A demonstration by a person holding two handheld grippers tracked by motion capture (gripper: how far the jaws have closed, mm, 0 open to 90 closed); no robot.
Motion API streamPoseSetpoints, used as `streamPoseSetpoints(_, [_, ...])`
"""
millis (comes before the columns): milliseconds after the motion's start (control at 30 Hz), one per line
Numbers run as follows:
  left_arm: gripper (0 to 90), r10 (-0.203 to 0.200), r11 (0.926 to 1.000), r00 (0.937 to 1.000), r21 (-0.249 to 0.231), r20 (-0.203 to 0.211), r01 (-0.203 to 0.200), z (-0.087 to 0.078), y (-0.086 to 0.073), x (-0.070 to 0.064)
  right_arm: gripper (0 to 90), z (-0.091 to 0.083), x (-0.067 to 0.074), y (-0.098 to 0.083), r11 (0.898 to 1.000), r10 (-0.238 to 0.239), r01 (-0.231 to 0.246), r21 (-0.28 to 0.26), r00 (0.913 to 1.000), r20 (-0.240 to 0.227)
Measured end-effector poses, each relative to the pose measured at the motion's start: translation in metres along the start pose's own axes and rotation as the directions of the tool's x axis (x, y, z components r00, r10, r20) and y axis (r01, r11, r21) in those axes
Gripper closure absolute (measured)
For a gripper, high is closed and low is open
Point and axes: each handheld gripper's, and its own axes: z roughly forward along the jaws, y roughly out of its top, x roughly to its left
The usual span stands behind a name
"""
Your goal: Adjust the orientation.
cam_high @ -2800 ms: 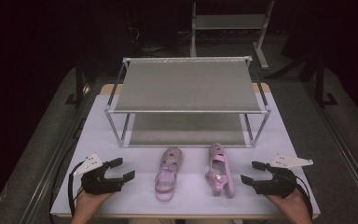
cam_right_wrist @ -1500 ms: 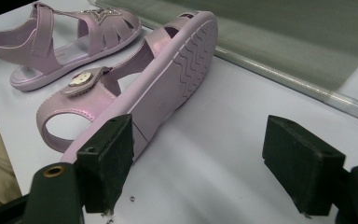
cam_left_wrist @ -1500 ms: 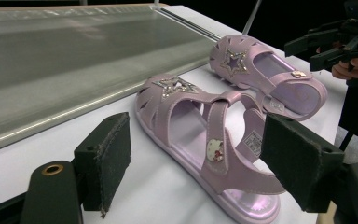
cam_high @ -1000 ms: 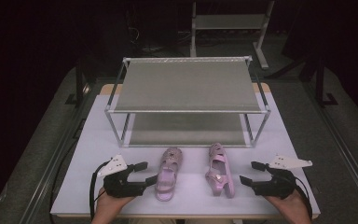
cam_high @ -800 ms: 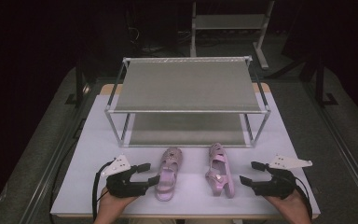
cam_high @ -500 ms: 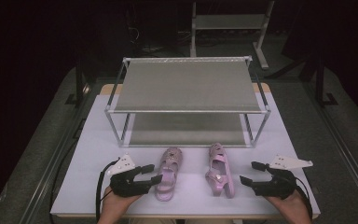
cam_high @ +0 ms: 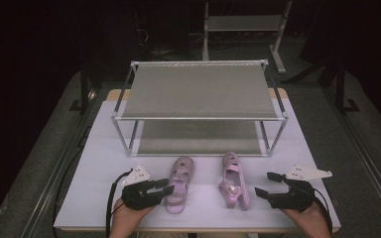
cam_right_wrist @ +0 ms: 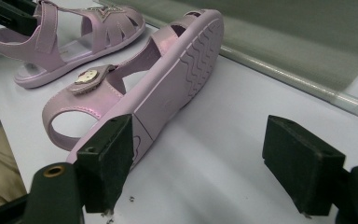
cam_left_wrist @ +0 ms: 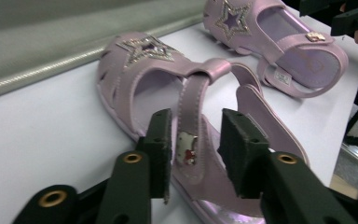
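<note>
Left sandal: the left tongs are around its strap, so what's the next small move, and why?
Probably finish closing. The left tongs have just been closing and straddle the left sandal's ankle strap, but a gap remains at the right pad. Lift only once both pads press it.

Sandals (cam_left_wrist: 186, 107): glossy pink plastic, glittery star trim, ribbed sole. Gripper pads (cam_right_wrist: 303, 163): matt black rubber-like blocks. Rack (cam_high: 198, 91): metal tubing, grey cloth-like shelves. Table (cam_high: 104, 158): smooth matt white.
</note>
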Motion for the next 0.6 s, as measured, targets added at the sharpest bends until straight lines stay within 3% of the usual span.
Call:
streamPoseSetpoints(233, [74.2, -0.008, 1.0, 0.9996, -0.002, -0.026, 0.008, 0.0, 0.0, -0.001, 24.2, 0.0001, 0.0009, 0.0005, 1.0, -0.004, 0.004, 0.0, 1.0, 0.0])
streamPoseSetpoints(600, [79.5, -0.08, 0.9961, 0.9963, -0.041, -0.032, 0.079, -0.0042, -0.0044, 0.0067, 24.2, 0.0008, 0.0003, 0.0001, 1.0, -0.004, 0.004, 0.002, 1.0, -0.003])
